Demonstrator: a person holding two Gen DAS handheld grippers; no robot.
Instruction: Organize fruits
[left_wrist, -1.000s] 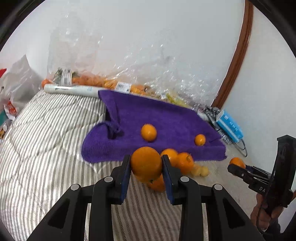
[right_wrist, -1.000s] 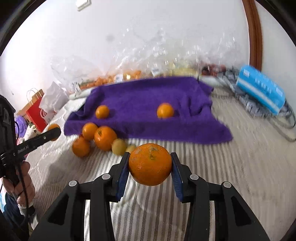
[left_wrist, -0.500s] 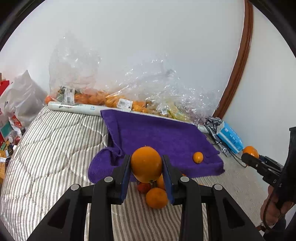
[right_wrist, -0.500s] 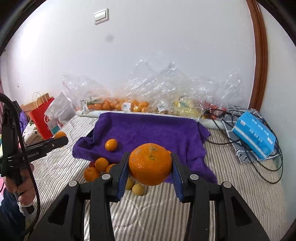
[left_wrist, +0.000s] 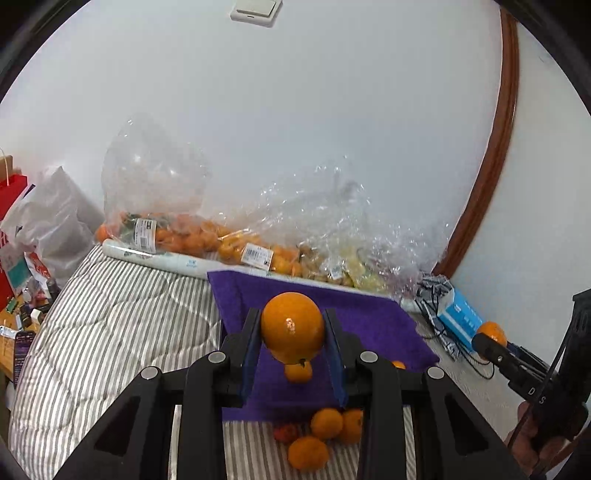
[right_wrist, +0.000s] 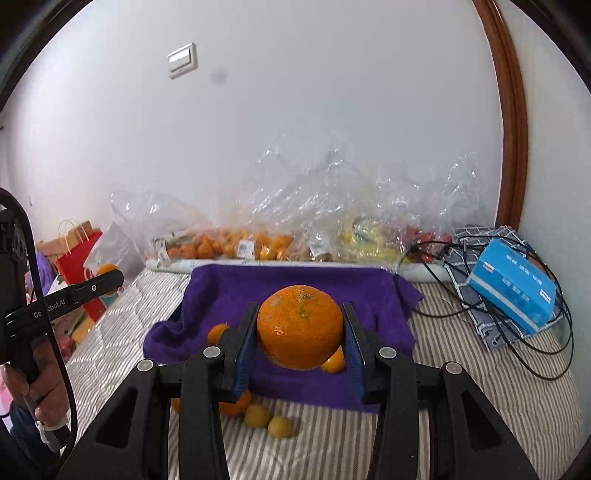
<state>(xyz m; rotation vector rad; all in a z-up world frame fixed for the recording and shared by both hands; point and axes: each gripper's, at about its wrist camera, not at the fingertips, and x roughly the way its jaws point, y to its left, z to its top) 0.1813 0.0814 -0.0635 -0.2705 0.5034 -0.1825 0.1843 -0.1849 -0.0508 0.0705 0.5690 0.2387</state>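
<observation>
- Fruits: a smooth orange (left_wrist: 292, 326) is clamped between the pads of the left gripper (left_wrist: 292, 332); a larger pitted orange (right_wrist: 300, 326) is clamped in the right gripper (right_wrist: 300, 332). Both are held above the purple towel (right_wrist: 295, 284).
- Containers: clear plastic bags (left_wrist: 192, 236) along the wall are filled with small oranges; further bags (right_wrist: 365, 236) to the right hold yellow and red fruit.
- Loose fruit: a cluster of oranges (left_wrist: 325, 424) is seen on the striped bedding (left_wrist: 110, 314) at the towel's near edge; two small yellow fruits (right_wrist: 267, 421) are shown only in the right wrist view.
- Left wrist view only: the right gripper (left_wrist: 487, 341) at the right edge.
- Right wrist view only: a red paper bag (right_wrist: 77, 258), black cables (right_wrist: 480, 306).
- Surroundings: a blue box (right_wrist: 513, 288) is set on a patterned cloth; much of the loose fruit is hidden by gripper fingers.
</observation>
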